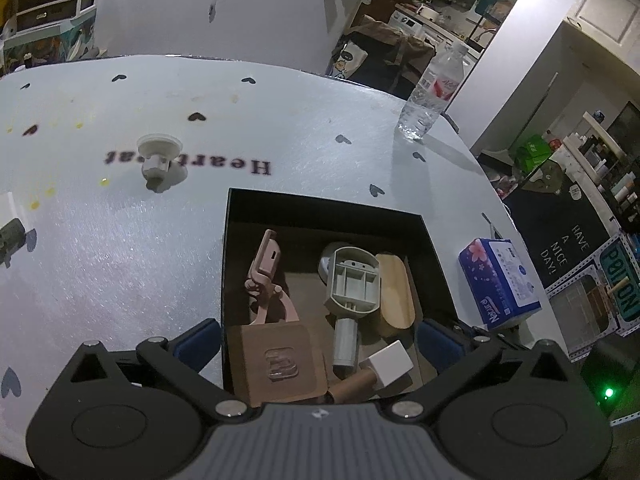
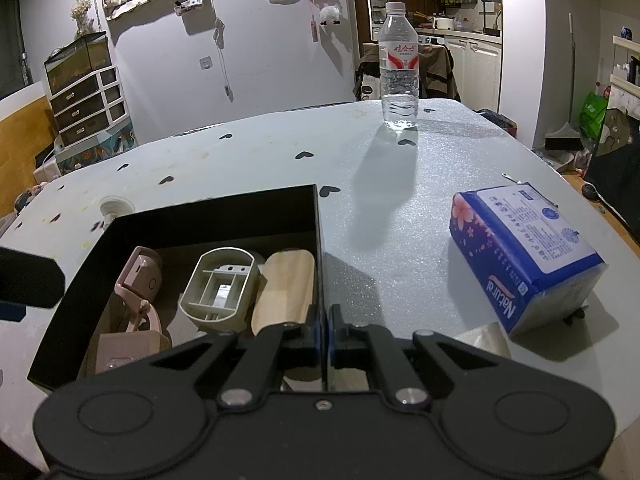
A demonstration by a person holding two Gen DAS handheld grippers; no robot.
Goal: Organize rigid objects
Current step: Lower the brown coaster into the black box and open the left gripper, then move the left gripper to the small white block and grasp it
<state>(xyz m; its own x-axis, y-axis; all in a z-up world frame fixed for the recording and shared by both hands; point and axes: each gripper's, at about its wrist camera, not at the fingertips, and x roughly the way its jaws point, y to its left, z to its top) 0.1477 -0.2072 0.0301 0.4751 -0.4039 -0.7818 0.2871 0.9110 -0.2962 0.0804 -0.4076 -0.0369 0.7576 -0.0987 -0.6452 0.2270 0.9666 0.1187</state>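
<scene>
so, black box (image 1: 424, 236): open-topped, on the tabletop (image 1: 120, 272) near its right edge, both grippers at its near side.
inside the box: pink folding gadget (image 1: 266, 268) at the left; grey plastic handled piece (image 1: 352, 284) in the middle, hollow side up; pale wooden oval piece (image 1: 396, 292) touching its right side; brown square block (image 1: 276, 364) at the near left corner; white cube (image 1: 390, 364) on a cardboard tube (image 1: 352, 386) at the near side.
right gripper (image 2: 323, 336): clenched on the box's right wall, one pad inside, one outside.
left gripper (image 1: 320, 344): spread wide above the box's near side, gripping nothing.
suction cup (image 1: 158, 152): on the tabletop, well left of the box.
tissue pack (image 2: 524, 252): just right of the box.
water bottle (image 2: 398, 68): upright at the far right corner.
</scene>
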